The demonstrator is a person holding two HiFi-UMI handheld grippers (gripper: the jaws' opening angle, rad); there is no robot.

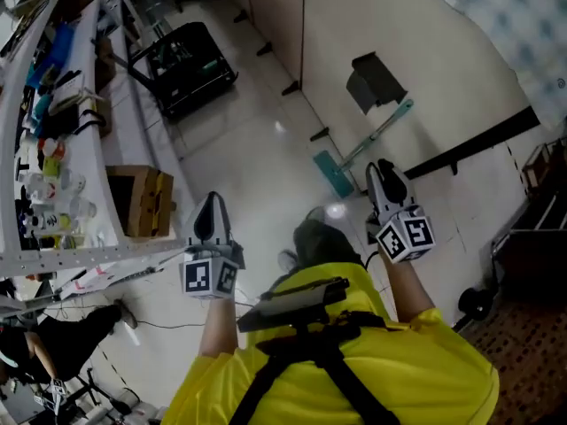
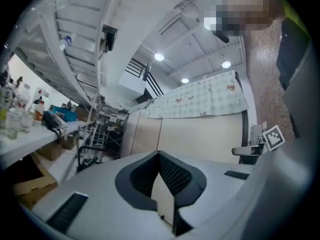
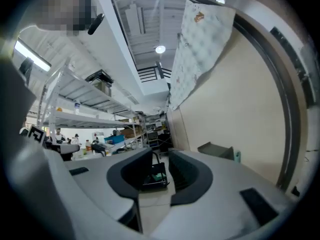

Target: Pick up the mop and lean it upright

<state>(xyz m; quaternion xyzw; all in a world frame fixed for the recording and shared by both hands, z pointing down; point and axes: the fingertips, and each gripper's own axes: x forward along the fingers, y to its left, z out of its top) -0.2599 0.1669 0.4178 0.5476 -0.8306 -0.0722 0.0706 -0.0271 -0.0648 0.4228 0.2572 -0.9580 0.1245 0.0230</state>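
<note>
The mop has a teal head (image 1: 332, 173) on the floor and a pale teal handle (image 1: 381, 131) that slants up to the beige wall, where its top rests. My right gripper (image 1: 383, 168) hovers just right of the mop head, apart from it. Its jaws stand open with nothing between them; in the right gripper view (image 3: 160, 159) only floor and a distant cart show through the gap. My left gripper (image 1: 211, 200) is held out to the left over bare floor, far from the mop. In the left gripper view (image 2: 159, 156) its jaws are shut and empty.
A dark grey dustpan (image 1: 374, 80) stands against the wall by the handle's top. A black cart (image 1: 182, 65) is farther back. A long white bench (image 1: 80, 149) with bottles runs along the left, with a cardboard box (image 1: 142, 200) under it. A dark shelf (image 1: 532, 237) stands at the right.
</note>
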